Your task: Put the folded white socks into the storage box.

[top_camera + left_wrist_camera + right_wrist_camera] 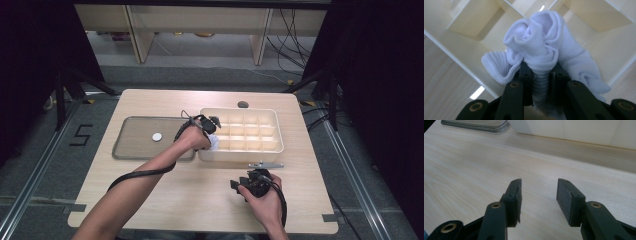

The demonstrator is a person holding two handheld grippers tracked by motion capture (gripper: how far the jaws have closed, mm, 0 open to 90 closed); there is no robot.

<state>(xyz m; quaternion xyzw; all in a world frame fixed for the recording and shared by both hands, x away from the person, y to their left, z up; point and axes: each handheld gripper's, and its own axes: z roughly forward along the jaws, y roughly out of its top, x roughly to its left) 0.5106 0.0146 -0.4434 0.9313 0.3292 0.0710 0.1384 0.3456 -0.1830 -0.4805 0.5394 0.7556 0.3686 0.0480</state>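
Observation:
A rolled white sock [541, 42] is pinched between the pads of my left gripper [541, 75], which is shut on it. In the high view the left gripper [211, 131] holds the sock [214, 142] over the near left corner of a cream divided box [272, 149]. The box's compartments [476, 20] lie right under the sock in the left gripper view. My right gripper [539, 191] stands open just above the bare wooden table [474, 170], with nothing between its pads. In the high view the right gripper [250, 182] rests near the table's front edge.
A grey lid-like tray [135, 145] with a small white disc [157, 136] lies left of the box; its corner [476, 125] appears in the right gripper view. A metal clip [266, 164] lies just in front of the box. A round hole [243, 104] sits at the table's back.

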